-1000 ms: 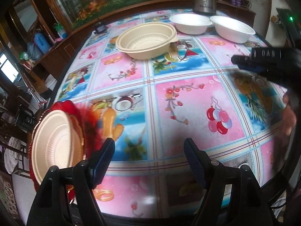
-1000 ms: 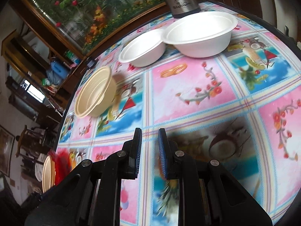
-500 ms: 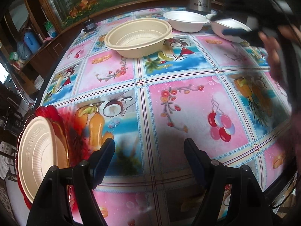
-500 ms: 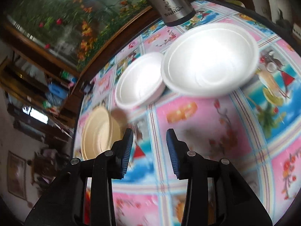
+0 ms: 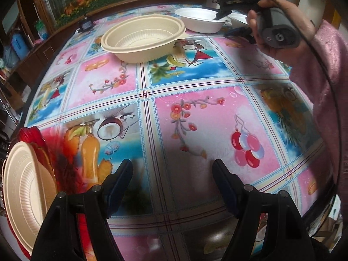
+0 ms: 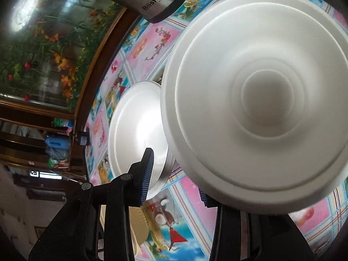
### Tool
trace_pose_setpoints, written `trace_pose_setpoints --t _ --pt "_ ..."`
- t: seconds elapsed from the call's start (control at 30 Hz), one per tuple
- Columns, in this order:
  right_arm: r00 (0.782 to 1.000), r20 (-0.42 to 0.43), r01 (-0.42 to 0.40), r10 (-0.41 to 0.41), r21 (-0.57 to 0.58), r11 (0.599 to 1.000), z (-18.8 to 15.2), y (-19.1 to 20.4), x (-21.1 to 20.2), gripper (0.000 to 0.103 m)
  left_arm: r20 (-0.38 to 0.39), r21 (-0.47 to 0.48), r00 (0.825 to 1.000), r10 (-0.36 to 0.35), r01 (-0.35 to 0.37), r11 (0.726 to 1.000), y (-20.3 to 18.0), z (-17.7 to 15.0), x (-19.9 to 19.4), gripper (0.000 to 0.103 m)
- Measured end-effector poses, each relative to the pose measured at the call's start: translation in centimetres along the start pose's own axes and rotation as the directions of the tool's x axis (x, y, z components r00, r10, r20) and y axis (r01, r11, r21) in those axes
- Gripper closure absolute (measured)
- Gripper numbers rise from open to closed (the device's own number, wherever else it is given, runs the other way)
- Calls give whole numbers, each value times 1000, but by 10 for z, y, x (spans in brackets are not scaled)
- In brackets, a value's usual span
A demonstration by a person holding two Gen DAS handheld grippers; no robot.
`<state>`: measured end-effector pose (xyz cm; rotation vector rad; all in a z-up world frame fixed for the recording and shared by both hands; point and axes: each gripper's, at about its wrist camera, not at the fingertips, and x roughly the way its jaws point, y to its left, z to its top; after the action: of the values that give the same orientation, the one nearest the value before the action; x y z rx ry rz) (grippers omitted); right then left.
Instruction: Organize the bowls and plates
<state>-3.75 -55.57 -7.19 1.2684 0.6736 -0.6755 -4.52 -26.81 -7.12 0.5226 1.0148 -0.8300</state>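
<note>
Over tablecloth [image 5: 187, 117] | left fingers [image 5: 121, 180] spread, empty | right fingers [image 6: 146, 174] spread astride white bowl [image 6: 134, 130]; beige plate [image 5: 24, 191] left-view only

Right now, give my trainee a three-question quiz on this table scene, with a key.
1. True or false: the left gripper is shut on a bowl.
2. Multiple choice: which dish is the right gripper closing in on? A) the beige bowl B) the near white bowl C) the beige plate
3. Fill in: the beige plate lies on top of a ___ plate at the table's edge.

Key:
1. False: its jaws stand wide apart over the tablecloth, holding nothing.
2. B: open jaws straddle its rim, beside the second white bowl.
3. Red.
</note>
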Motion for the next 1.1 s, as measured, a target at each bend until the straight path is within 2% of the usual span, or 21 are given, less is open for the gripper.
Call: trace_pose_setpoints --t 0.13,0.2,0.27,0.37,0.53,0.63,0.83,1.1 --pt "999 14 44 -43 -41 998 6 7 1 67 2 -16 1000 -6 6 1000 5 4 -2 27" --pt "998 21 61 -59 -78 995 8 13 -3 80 3 -23 1000 -10 10 1000 7 6 -3 27" --pt "997 26 76 -74 -111 991 9 16 -6 87 -1 -31 1000 -20 20 999 7 9 -3 27" --pt "997 32 78 -74 -155 985 10 20 -14 92 -13 -42 999 -44 44 998 6 11 -2 27" --pt "999 -26 37 -43 -202 979 2 16 -25 93 -28 -56 995 -99 97 994 2 18 -3 27" --pt "998 -62 8 -22 -217 976 -10 5 -34 93 -35 -75 994 -103 100 992 -1 23 -1 27" --pt "992 -122 -40 13 -227 973 -33 -33 -60 93 -72 -152 987 -144 132 980 -1 32 9 27" --pt "982 -184 -88 43 -247 965 -61 -80 -103 93 -70 -237 989 -131 112 965 6 47 11 27"
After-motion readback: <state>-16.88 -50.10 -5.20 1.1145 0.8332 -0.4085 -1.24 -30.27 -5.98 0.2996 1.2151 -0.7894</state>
